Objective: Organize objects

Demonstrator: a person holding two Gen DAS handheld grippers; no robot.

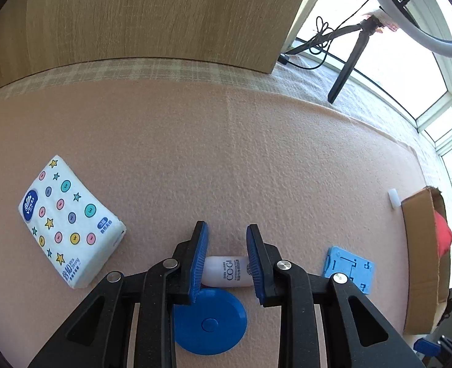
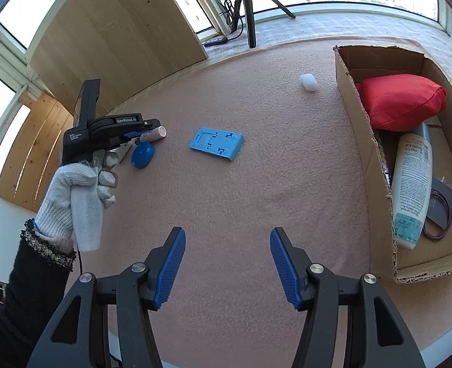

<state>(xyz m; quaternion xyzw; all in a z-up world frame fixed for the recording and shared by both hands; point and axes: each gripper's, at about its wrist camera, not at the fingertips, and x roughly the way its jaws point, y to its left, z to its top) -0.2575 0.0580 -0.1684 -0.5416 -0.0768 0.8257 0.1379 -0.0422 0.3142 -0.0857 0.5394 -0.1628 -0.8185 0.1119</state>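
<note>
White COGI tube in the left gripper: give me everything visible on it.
The white tube is small, plastic-looking and cylindrical, with "COGI" printed in dark letters and a pinkish end. It lies on its side on the pink mat, crosswise between the left gripper pads, which press on it. The blue disc sits right beside it.

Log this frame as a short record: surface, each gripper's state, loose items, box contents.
surface: pink felt cloth
left gripper: shut on white tube, beside blue disc
right gripper: open, empty
loose items: tissue pack, blue plastic tray, small white capsule
cardboard box: red cushion, lotion bottle
</note>
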